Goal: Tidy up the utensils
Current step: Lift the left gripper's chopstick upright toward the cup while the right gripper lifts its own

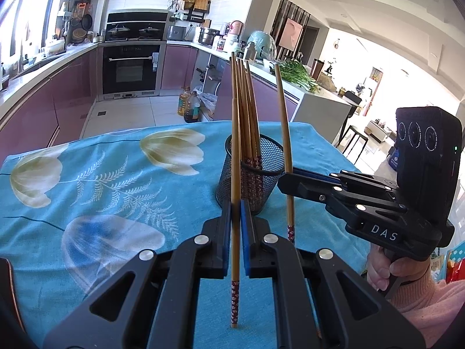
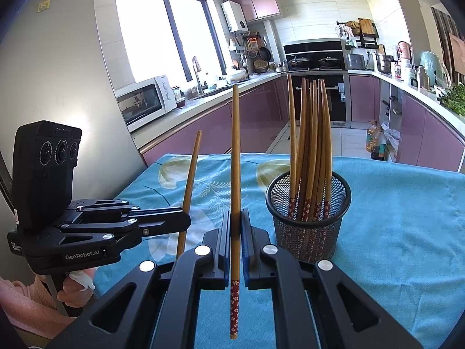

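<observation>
A black mesh cup (image 1: 255, 174) stands on the blue flowered tablecloth (image 1: 116, 180) and holds several wooden chopsticks (image 1: 247, 122), upright with red patterned ends down. My left gripper (image 1: 236, 218) is shut on one upright chopstick (image 1: 235, 157) just in front of the cup. My right gripper (image 1: 286, 179) is shut on another chopstick (image 1: 283, 116) beside the cup's right rim. In the right wrist view my right gripper (image 2: 236, 226) grips its chopstick (image 2: 235, 157), the cup (image 2: 309, 212) stands to the right, and the left gripper (image 2: 184, 218) holds its chopstick (image 2: 190, 174) at left.
The table's far edge (image 1: 174, 128) drops to the kitchen floor, where oil bottles (image 1: 189, 106) stand. Purple cabinets (image 2: 203, 128) and a counter run behind. The person's hand in a pink sleeve (image 1: 418, 296) holds the right gripper's handle.
</observation>
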{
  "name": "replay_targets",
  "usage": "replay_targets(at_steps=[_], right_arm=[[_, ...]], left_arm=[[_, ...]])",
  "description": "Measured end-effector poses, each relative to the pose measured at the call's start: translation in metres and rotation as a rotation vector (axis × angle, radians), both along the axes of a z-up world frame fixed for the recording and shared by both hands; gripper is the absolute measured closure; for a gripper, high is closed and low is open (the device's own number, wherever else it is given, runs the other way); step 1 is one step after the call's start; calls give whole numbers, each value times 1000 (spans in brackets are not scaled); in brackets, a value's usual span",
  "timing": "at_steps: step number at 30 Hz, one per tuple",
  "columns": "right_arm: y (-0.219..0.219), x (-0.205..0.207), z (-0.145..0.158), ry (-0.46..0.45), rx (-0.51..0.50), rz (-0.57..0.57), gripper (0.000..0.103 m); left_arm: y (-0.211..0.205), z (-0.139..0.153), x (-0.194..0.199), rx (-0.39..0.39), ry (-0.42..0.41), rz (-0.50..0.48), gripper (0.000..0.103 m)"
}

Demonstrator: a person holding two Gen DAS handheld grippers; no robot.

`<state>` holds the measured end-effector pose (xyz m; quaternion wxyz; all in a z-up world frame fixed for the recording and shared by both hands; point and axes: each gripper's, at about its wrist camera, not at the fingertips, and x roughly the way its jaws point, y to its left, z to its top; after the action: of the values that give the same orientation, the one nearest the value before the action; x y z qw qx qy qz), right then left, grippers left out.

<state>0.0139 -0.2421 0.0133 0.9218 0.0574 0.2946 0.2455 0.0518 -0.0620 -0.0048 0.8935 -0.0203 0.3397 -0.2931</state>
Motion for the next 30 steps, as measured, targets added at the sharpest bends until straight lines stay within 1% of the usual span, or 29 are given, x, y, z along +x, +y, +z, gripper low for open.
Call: replay_targets(at_steps=[20,27,30], right_arm=[[-9,-4,10,-40,7,-18,97],[-12,-4,16,-60,9,-27,97],[-14,-4,17,-68,12,-35,97]], left_arm=[[-2,10,1,-5,-33,8,96],[-1,13,4,-17,-45,7,96],[1,14,5,-32,-37,0,96]])
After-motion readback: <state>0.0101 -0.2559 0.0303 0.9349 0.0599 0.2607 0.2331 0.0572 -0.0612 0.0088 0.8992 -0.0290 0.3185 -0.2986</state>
